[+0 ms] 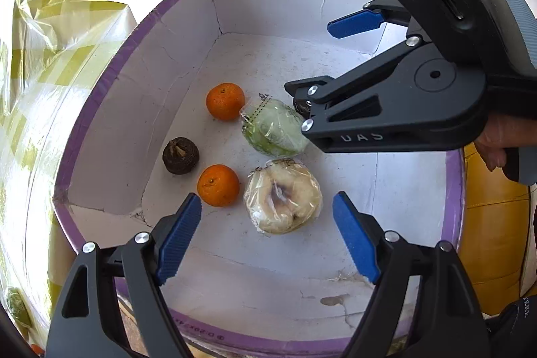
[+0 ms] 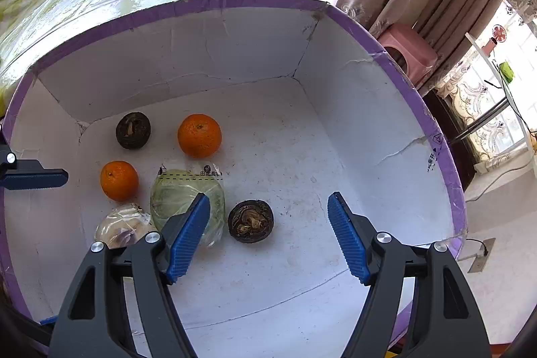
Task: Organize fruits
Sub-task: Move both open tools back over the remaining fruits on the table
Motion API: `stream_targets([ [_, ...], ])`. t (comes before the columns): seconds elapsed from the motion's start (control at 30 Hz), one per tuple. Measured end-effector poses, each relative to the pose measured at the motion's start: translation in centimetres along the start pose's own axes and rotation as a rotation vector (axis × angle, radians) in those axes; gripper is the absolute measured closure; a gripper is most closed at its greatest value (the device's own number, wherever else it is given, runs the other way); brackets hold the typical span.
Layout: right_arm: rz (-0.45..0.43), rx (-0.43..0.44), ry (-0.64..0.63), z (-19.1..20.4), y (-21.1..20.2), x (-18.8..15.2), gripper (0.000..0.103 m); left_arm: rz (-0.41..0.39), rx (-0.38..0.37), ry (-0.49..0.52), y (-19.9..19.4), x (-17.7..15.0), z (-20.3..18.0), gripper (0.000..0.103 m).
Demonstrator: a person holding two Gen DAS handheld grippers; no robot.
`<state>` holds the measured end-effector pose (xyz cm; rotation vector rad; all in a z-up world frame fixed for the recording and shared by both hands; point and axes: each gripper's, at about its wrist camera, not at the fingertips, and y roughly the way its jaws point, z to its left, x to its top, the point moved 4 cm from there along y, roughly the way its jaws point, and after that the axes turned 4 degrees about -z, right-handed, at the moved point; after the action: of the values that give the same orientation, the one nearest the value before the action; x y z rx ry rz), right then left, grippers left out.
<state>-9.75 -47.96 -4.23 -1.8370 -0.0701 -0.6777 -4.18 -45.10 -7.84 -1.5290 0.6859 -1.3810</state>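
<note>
Your right gripper [image 2: 268, 234] is standing open over the box [image 2: 369, 109], and nothing is sitting between its blue pads [image 2: 188, 237]. A dark fruit [image 2: 251, 221] is lying loose on the floor just under the gap, beside the green pack [image 2: 178, 200].

Your left gripper [image 1: 266, 237] is also hanging open and empty. The pale pack [image 1: 283, 195] is resting just ahead of it, touching nothing of the pads.

Further out, two oranges [image 2: 199, 135] and a second dark fruit [image 2: 133, 130] are lying apart near the back wall.

I am judging that the dark fruit is small, light and hard, so you can close on its round sides. The two packs are looking soft, and their film is probably slippery; take them across the widest part, gently, not by the loose film edge. The oranges are firm, but they may roll.
</note>
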Motion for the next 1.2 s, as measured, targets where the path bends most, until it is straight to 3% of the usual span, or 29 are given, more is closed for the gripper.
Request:
stream_targets([
  [0.27, -0.054, 0.019, -0.001, 1.0, -2.4, 1.3, 0.033, -0.078, 0.032, -0.091, -4.0, -1.6, 1.5, 0.023],
  [0.4, -0.096, 0.051, -0.006, 1.9, -4.0, 2.1, 0.033, -0.157, 0.025, -0.147, -7.2, -3.0, 3.0, 0.022],
  [0.5, -0.118, 0.062, -0.016, 2.7, -4.9, 2.8, 0.033, -0.177, 0.091, -0.18, -8.9, -4.1, 4.2, 0.02],
  [0.67, -0.141, 0.087, -0.028, 4.0, -6.0, 3.6, 0.033, -0.222, 0.127, -0.251, -11.5, -6.1, 6.9, 0.02],
  [0.93, -0.181, 0.151, -0.082, 8.0, -7.6, 4.3, 0.033, -0.277, 0.237, -0.42, -15.0, -11.6, 12.5, 0.02],
  [1.2, -0.205, 0.25, -0.188, 14.8, -9.0, 4.3, 0.032, -0.317, 0.323, -0.586, -18.4, -17.5, 17.4, 0.02],
])
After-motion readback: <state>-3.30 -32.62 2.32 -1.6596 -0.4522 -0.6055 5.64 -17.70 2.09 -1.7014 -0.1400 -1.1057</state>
